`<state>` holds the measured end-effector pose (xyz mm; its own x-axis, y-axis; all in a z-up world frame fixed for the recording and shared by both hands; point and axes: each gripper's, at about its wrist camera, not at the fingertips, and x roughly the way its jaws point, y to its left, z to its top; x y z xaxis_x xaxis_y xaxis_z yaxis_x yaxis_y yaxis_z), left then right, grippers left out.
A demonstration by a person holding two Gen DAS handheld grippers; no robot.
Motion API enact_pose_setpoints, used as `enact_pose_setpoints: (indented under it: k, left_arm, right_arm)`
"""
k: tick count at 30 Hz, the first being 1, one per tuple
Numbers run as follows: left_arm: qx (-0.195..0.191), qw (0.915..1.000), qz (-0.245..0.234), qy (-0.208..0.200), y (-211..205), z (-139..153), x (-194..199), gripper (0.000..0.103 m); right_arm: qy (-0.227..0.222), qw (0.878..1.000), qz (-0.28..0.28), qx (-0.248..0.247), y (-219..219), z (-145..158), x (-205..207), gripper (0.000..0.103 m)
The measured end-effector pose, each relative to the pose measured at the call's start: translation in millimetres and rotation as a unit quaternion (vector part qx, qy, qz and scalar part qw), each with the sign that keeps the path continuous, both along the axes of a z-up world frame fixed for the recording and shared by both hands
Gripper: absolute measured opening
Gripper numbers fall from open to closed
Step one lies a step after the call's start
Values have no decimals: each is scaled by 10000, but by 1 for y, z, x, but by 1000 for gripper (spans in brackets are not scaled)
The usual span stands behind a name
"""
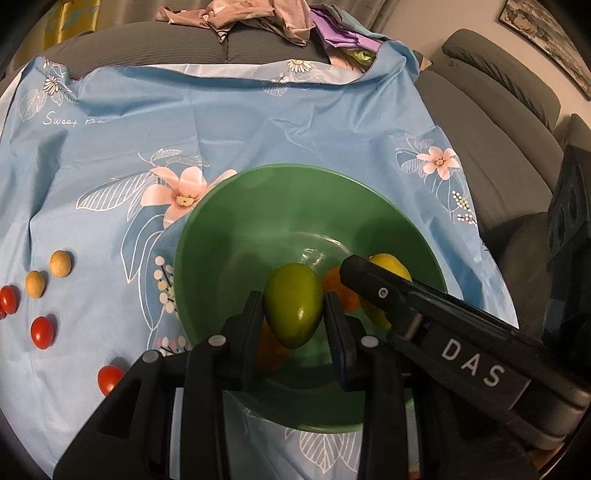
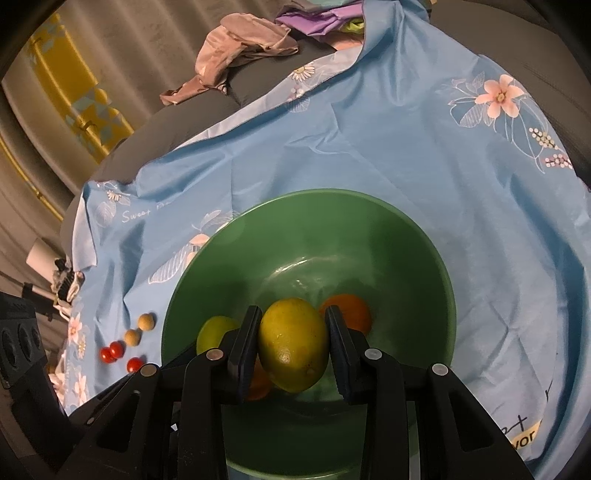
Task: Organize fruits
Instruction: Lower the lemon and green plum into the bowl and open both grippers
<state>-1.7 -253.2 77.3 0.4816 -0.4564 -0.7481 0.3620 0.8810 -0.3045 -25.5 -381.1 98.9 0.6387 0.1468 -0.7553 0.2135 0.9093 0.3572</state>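
A green oval fruit [image 1: 293,310] is clamped between the two black fingers of the left gripper [image 1: 293,314], which is held above the inside of a green bowl [image 1: 221,236]. The pads are pressed against both sides of the fruit, so the jaws are kept narrow around it. In the same way, a yellow lemon [image 2: 293,344] is gripped by the right gripper [image 2: 293,347] over the same bowl [image 2: 424,258] — its pads are set against the lemon's left and right flanks. In the left wrist view the right gripper [image 1: 365,273] is seen reaching in from the right, with the lemon [image 1: 391,266] partly hidden behind it.

Inside the bowl, orange fruit [image 2: 349,310] is seen lying at the bottom, beside and partly beneath the held pieces. The bowl is set on a light blue floral cloth [image 1: 258,122], which is spread over a grey sofa [image 1: 491,122]. On the cloth, well left of the bowl, two small tan round fruits [image 1: 48,273] and several cherry tomatoes [image 1: 42,332] are scattered — none touching the bowl. Crumpled clothes [image 1: 251,18] are piled on the sofa beyond the cloth's far edge.
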Motion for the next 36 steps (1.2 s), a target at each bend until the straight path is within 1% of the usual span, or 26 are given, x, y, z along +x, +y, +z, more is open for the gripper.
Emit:
enact_pose_setpoints:
  k: [3,12,19,20,23,24,25,27,32,33,35,36]
  left_arm:
    - [62,10000,-2,-27,-2,0,0,33]
    - [90,10000,4,-37,-2,-1,0,33]
    - [32,10000,-38,-37,-1,0,-2,33]
    - [21,10000,-42,-23,-1,0,-2,34]
    - [18,9999,-26,-147,3,6,-7,43]
    - [9,9998,-22,-182,4,8,-8,48]
    - [-5,9998,-9,-210,7,10,-10,50]
    - [-11,9997,33,-224,14,14,-13,53]
    - [-29,9994,215,-287,38,26,-20,61]
    - [-47,9992,294,-275,47,29,-21,63]
    - [-75,9985,485,-241,64,34,-23,65]
    - [-94,9975,670,-202,78,38,-23,65]
  right_arm:
    - [27,10000,9,-9,0,-1,1,37]
    - [82,9999,-33,-90,0,-2,3,37]
    - [69,9998,-85,-173,0,-2,2,37]
    - [72,9998,-79,-157,0,-2,2,37]
    - [-32,9999,-16,-137,2,0,1,37]
    - [-98,9999,2,-133,3,3,0,41]
    - [-158,9998,4,-134,3,4,-1,48]
    - [-275,9995,2,-154,5,8,-3,54]
    - [-459,9988,157,-104,13,14,-2,54]
    - [-497,9985,198,-110,15,15,-2,54]
    - [-565,9980,271,-127,19,18,-3,54]
    - [-591,9977,311,-147,21,20,-3,54]
